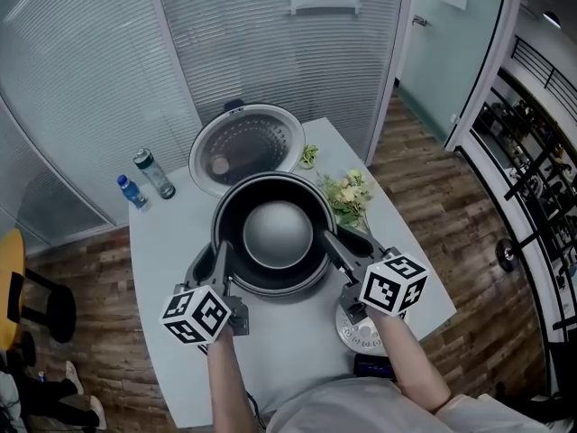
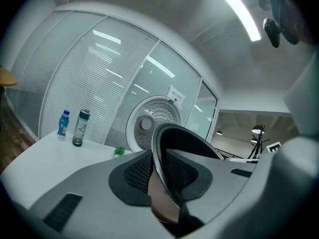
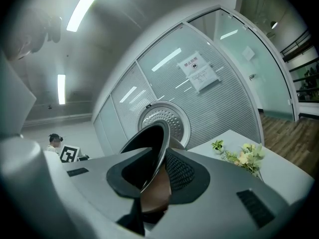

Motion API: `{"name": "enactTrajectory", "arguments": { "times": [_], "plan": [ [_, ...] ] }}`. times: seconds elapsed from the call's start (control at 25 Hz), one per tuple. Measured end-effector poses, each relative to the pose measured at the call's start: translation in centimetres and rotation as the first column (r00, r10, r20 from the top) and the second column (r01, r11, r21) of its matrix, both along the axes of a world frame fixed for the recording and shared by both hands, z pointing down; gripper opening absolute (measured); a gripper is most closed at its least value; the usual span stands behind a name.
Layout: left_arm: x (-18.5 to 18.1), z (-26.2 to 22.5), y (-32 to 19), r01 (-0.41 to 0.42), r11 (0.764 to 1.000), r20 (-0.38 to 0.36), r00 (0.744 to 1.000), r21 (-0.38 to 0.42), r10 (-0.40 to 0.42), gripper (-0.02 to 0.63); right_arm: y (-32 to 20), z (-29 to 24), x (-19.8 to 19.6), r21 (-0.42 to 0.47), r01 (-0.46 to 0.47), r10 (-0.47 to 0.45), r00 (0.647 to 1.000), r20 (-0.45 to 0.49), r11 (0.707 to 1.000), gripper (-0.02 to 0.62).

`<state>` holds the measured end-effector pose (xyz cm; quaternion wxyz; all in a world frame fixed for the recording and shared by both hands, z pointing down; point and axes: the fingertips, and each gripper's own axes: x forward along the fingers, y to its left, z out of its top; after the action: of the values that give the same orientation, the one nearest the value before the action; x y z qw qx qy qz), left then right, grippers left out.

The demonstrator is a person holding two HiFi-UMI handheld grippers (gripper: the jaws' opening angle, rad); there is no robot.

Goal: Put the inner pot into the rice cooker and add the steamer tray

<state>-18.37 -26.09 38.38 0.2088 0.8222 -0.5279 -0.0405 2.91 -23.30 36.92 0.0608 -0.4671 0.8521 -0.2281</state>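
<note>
On the white surface (image 1: 162,260), centre: rice cooker (image 1: 200,269) w/ lid (image 1: 245,144) flipped up on the far side, perforated inner face showing. Inner pot (image 1: 275,233) sits over the cooker opening, dark inside, mouth up, roughly level. Can't tell if it's fully seated; cooker body only peeks out at the pot's left and right.

Left tongs (image 1: 221,255) clenched on the pot's left rim. In the left gripper view the rim (image 2: 169,133) runs straight betw. both pads, which press on the wall from inside and outside. Right tongs (image 1: 332,242) same on the right rim, pads biting the pot wall (image 3: 147,143). Both tongs (image 2: 162,178) (image 3: 154,176) point about level, from the near side twd the lid (image 2: 154,118) (image 3: 167,118).

Far left: 2 bottles just beside each other, blue-cap one (image 1: 131,191) (image 2: 62,124) and a taller clear one (image 1: 155,173) (image 2: 80,127), both upright, well apart from the cooker. Right of the cooker: flower bunch (image 1: 347,197) (image 3: 244,156) lying on the surface near the pot rim. Small green sprig (image 1: 309,156) (image 2: 118,151) (image 3: 217,145) just right of the lid.

Near right, under the right tongs' cube: round grey disc (image 1: 356,332) flat on the surface, mostly hidden, can't ID it.
</note>
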Motion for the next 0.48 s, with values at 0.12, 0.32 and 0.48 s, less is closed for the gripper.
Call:
{"name": "enactTrajectory", "arguments": {
  "times": [0.12, 0.32, 0.48],
  "plan": [
    [0.0, 0.4, -0.5, -0.006, 1.0, 0.005, 1.0, -0.013, 0.006, 0.083, -0.4, 0.4, 0.0, -0.014, -0.004, 0.004, 1.0, 0.002, 1.0, 0.092],
    [0.3, 1.4, -1.0, -0.008, 0.999, 0.005, 1.0, -0.032, 0.009, 0.083, -0.9, 1.2, 0.3, -0.033, -0.012, 0.012, 1.0, 0.0, 0.999, 0.092],
    [0.4, 2.2, -1.4, -0.013, 0.999, 0.013, 1.0, -0.053, 0.014, 0.084, -1.2, 1.9, 0.4, -0.051, -0.013, 0.014, 1.0, 0.006, 0.999, 0.092]
  ]
}}
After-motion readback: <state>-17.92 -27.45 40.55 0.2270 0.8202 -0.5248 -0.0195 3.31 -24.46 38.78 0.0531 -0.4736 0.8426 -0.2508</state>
